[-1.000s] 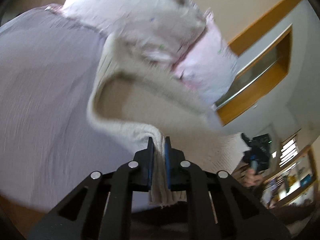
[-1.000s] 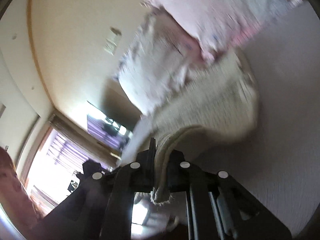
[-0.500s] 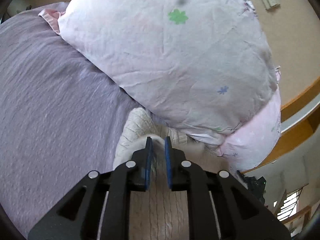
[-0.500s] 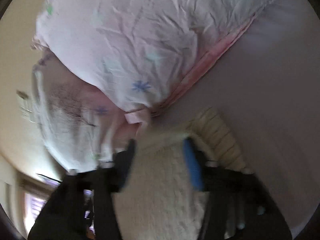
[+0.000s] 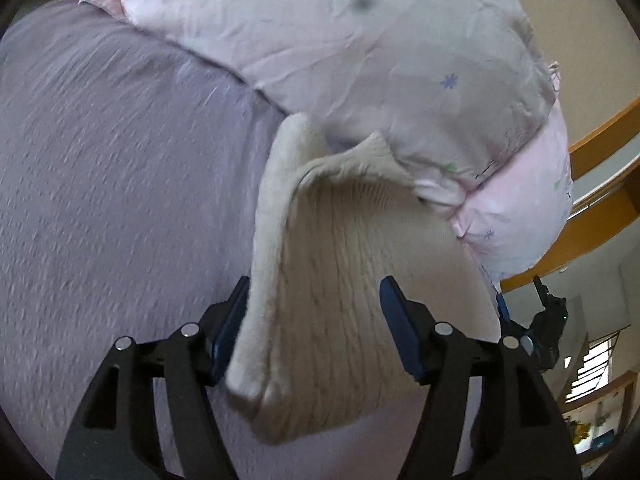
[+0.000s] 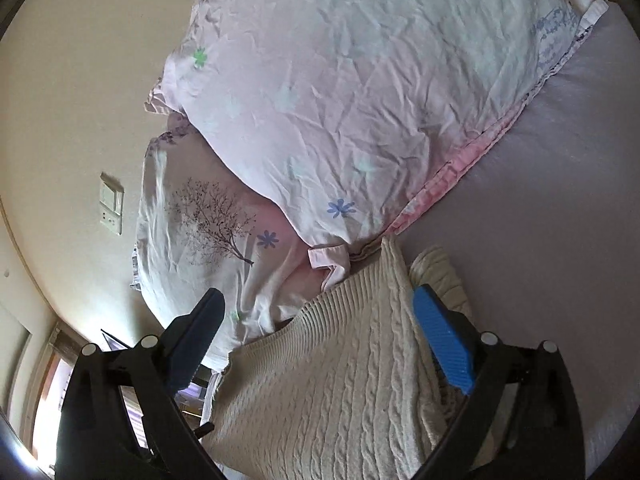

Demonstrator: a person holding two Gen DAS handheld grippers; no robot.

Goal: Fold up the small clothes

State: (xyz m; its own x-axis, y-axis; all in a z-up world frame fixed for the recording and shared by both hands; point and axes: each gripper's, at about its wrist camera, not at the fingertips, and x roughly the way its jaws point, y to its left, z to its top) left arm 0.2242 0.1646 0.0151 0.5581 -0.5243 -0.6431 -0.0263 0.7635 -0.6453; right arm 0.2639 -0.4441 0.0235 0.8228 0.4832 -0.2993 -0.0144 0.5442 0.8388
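A cream cable-knit sweater (image 5: 360,272) lies on the lilac bedspread (image 5: 120,184), its far edge against the pillows. My left gripper (image 5: 316,312) is open, its blue pads either side of a raised fold of the knit, holding nothing. In the right wrist view the same sweater (image 6: 340,380) lies flat under my right gripper (image 6: 316,320), which is open wide with blue pads (image 6: 444,344) apart above the knit.
Two pale floral pillows (image 6: 360,100) are stacked at the head of the bed, right behind the sweater. A cream wall with a switch plate (image 6: 111,204) lies beyond. A wooden ledge (image 5: 600,208) stands at the right of the left view.
Both grippers were shut on the sweater's edges and carried it toward the pillows. Both have since opened and let go; the sweater now rests folded on the bed.
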